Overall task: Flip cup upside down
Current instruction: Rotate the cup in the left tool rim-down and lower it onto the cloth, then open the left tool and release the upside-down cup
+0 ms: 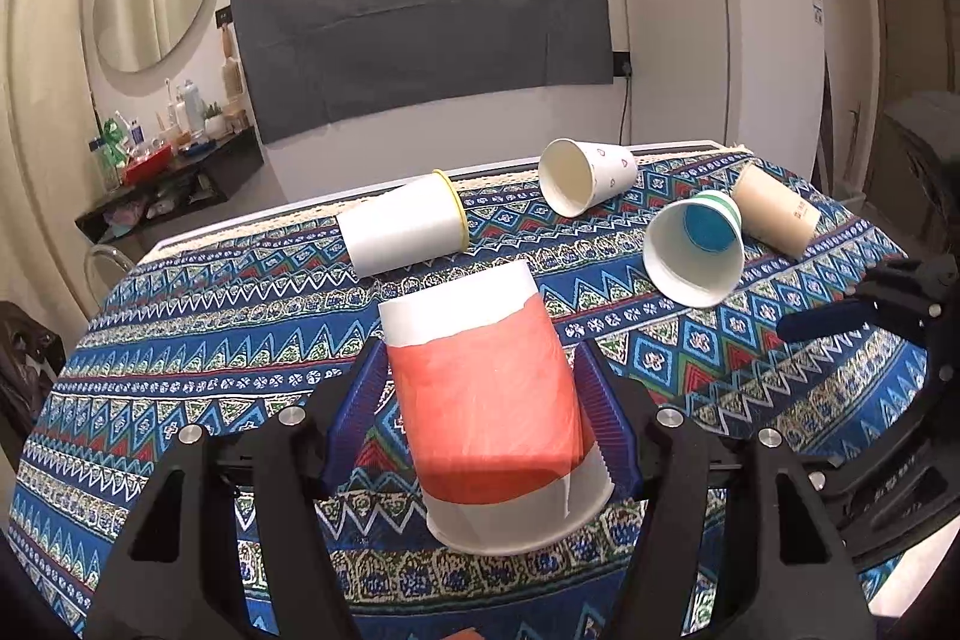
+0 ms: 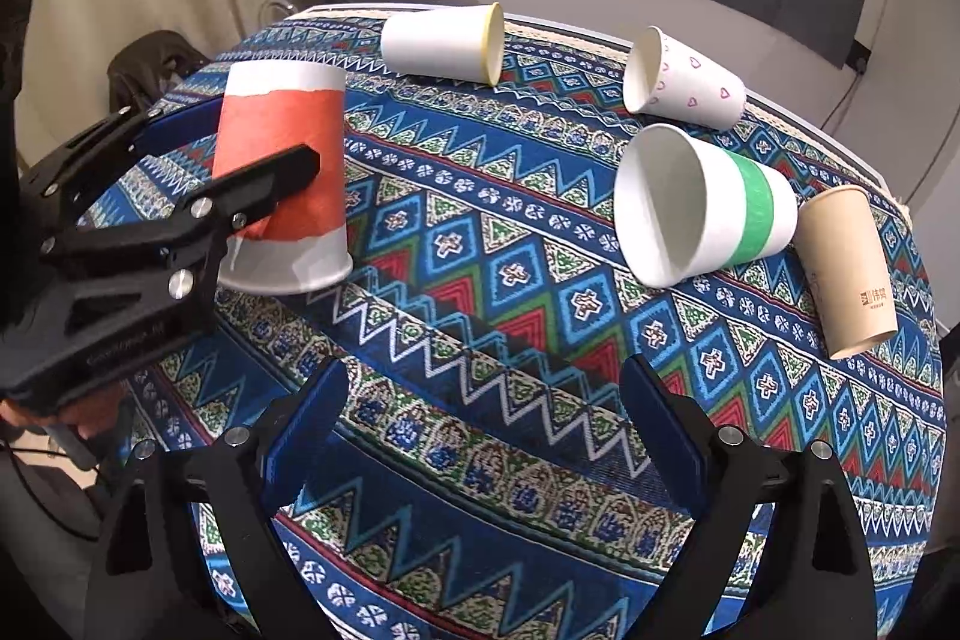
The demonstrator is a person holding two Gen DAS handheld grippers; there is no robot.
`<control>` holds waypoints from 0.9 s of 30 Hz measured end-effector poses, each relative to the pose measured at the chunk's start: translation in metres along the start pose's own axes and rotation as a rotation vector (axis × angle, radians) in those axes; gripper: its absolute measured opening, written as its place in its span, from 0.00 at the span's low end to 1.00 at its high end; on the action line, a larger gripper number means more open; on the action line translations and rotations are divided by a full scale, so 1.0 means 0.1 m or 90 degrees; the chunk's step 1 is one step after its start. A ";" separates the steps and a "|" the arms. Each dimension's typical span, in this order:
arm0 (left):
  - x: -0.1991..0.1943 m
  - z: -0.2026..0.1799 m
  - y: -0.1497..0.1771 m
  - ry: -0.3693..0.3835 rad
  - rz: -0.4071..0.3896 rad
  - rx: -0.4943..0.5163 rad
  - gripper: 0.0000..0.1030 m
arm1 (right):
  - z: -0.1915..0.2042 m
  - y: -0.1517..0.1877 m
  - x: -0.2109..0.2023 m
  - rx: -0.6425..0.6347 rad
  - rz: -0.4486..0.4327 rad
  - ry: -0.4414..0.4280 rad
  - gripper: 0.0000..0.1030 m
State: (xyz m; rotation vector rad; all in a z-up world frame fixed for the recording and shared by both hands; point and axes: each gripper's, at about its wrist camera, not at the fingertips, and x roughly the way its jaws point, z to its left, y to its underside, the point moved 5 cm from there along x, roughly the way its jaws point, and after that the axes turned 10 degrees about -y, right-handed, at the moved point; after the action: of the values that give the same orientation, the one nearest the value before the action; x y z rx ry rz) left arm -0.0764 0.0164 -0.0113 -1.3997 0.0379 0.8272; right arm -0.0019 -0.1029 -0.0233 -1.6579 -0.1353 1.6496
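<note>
A white paper cup with a red band [image 1: 486, 400] stands upside down, rim on the patterned tablecloth, base up. My left gripper [image 1: 480, 388] is shut on its sides. It also shows in the right wrist view [image 2: 282, 184], with the left gripper [image 2: 240, 160] around it. My right gripper [image 2: 486, 436] is open and empty above the cloth near the front; it shows at the right edge of the left wrist view [image 1: 840, 316].
Four other cups lie on their sides: a yellow-rimmed white one [image 2: 444, 43], a heart-patterned one [image 2: 684, 82], a green-banded one [image 2: 702, 208], a tan one [image 2: 846, 268]. The round table's edge [image 2: 840, 142] curves behind them. A fridge [image 1: 720, 40] stands beyond.
</note>
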 end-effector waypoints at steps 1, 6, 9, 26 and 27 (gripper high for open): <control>-0.02 0.01 0.02 0.000 -0.004 0.002 0.63 | 0.02 0.00 0.00 0.000 -0.002 0.002 0.85; -0.15 0.01 0.13 0.001 -0.016 0.012 0.63 | 0.09 0.05 0.00 -0.004 -0.009 0.011 0.85; -0.17 0.03 0.17 0.016 -0.004 0.008 0.72 | 0.12 0.08 0.00 -0.002 -0.011 0.012 0.85; -0.31 0.28 0.43 0.037 -0.008 -0.015 0.94 | 0.28 0.38 -0.09 0.044 -0.042 0.015 0.85; -0.30 0.30 0.44 0.041 -0.004 -0.015 0.94 | 0.27 0.41 -0.11 0.053 -0.049 0.016 0.85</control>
State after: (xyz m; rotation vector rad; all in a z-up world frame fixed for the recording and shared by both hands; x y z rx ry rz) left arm -0.1348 0.0257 -0.0277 -1.4476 0.0730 0.7797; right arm -0.0459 -0.1260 -0.0339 -1.5904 -0.1151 1.5552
